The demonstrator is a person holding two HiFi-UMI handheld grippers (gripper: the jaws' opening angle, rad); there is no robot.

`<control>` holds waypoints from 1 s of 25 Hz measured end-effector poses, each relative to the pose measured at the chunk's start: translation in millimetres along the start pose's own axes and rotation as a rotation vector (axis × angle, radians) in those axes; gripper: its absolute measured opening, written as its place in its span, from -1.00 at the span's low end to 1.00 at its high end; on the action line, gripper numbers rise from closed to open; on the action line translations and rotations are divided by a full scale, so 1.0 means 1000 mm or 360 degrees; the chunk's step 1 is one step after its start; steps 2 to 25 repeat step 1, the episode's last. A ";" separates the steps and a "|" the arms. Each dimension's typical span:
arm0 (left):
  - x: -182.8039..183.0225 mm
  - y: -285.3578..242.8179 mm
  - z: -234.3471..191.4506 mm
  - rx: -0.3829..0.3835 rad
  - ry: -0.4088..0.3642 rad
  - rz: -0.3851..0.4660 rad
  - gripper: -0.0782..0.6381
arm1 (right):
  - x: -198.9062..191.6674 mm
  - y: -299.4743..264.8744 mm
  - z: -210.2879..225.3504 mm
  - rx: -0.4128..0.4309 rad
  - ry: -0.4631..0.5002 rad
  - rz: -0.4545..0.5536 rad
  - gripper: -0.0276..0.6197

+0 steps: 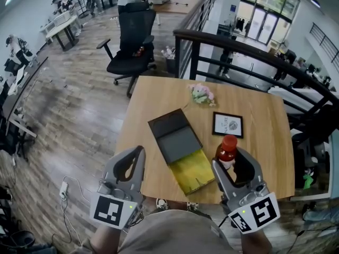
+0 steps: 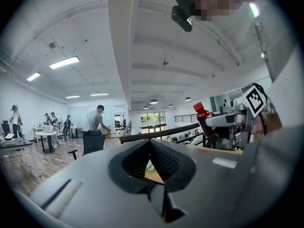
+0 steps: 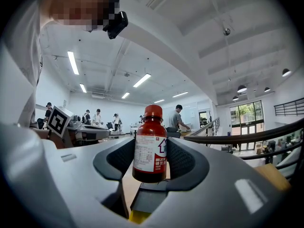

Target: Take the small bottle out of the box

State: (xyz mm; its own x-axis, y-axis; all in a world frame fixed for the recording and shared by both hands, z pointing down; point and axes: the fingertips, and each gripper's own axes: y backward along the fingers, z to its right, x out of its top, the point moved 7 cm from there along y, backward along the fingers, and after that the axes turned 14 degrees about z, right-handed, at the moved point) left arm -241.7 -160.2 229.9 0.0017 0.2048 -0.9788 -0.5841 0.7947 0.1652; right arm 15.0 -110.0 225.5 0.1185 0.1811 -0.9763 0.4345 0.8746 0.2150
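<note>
A small brown bottle with a red cap and a white label is held upright between the jaws of my right gripper, lifted above the table's near right part. The right gripper view shows the bottle squeezed between the two grey jaws of that gripper. The open box, with a dark lid and a yellow lining, lies on the wooden table left of the bottle. My left gripper is raised at the table's near left corner, its jaws closed with nothing between them. From the left gripper view, the bottle appears at the right.
A framed card and a small bunch of flowers sit on the table beyond the box. A black office chair and a dark railing stand past the far edge. People work at desks further off.
</note>
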 end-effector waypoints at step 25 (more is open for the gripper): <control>0.001 -0.001 0.001 0.0002 -0.0001 -0.0002 -0.78 | 0.000 0.000 0.001 0.0000 0.0000 -0.0002 -0.26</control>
